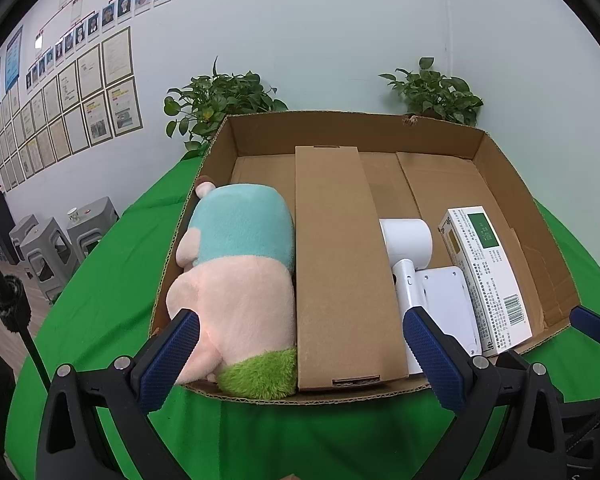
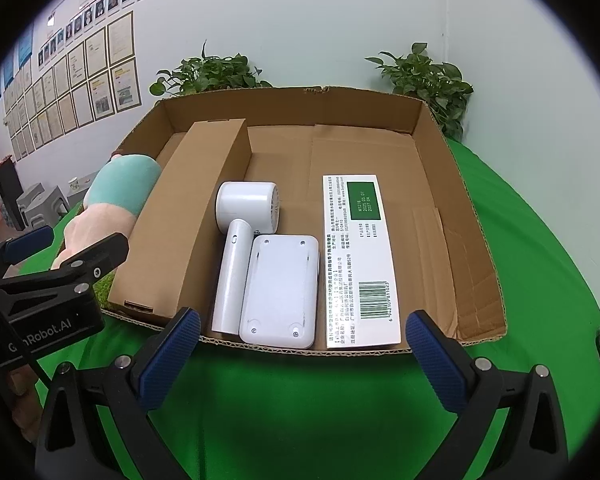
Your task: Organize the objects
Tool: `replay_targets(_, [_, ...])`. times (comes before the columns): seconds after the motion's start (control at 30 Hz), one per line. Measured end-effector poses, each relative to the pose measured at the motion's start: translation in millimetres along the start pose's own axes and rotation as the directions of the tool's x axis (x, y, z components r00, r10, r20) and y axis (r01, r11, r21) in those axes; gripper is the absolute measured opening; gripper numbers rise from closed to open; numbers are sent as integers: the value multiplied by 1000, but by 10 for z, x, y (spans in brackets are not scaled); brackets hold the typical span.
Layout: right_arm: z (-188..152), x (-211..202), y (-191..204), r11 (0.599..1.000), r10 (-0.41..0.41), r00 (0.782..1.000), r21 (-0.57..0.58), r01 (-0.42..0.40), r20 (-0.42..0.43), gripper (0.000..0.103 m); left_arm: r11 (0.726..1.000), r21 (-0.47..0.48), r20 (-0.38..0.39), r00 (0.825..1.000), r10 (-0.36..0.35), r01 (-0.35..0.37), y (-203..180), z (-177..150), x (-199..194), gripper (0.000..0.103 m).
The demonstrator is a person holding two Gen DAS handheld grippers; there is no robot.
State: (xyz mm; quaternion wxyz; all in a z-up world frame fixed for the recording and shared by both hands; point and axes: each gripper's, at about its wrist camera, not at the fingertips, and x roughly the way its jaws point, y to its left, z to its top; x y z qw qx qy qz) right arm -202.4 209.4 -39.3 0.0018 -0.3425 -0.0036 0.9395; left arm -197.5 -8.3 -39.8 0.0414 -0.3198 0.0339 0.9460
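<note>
I see a big, shallow brown cardboard tray (image 1: 512, 184) sitting on a green cloth table (image 1: 112, 264). Both of my grippers hang just in front of its near edge, over the green cloth.

On the far left of the tray lies a soft plush toy with a pink body, a teal top and a fuzzy green bottom (image 1: 236, 276). It lies flat and touches the tray's left wall. Right beside it is a long, closed brown cardboard box (image 1: 340, 264), and the toy presses against its side. This box runs from the near edge toward the back.

Next comes a white hair dryer with a round head and a straight handle (image 2: 244, 236). It lies flat, head pointing to the back. Touching its handle is a white flat plastic box with rounded corners and small screws (image 2: 280, 292). Just beside that lies a long white carton with a green patch and a barcode (image 2: 360, 260). The right part of the tray floor is bare cardboard.

My left gripper (image 1: 300, 356) has its blue fingers (image 1: 172, 356) spread wide, with nothing between them. My right gripper (image 2: 300, 356) is spread wide too, and it grips nothing.

Behind the tray stand two leafy green plants (image 1: 220, 100) by a pale wall.
</note>
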Motion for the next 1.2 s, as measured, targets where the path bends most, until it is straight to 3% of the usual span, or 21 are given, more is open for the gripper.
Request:
replay_targets(0.93, [-14, -15, 27, 1000, -2, 1000, -1, 2, -4, 102, 1000, -3, -12, 1000, -3, 3, 5, -28, 26, 103])
replay_targets(1.2, [-19, 5, 7, 1000, -1, 1000, 0, 1, -5, 102, 1000, 3, 26, 1000, -3, 3, -6, -27, -47, 103])
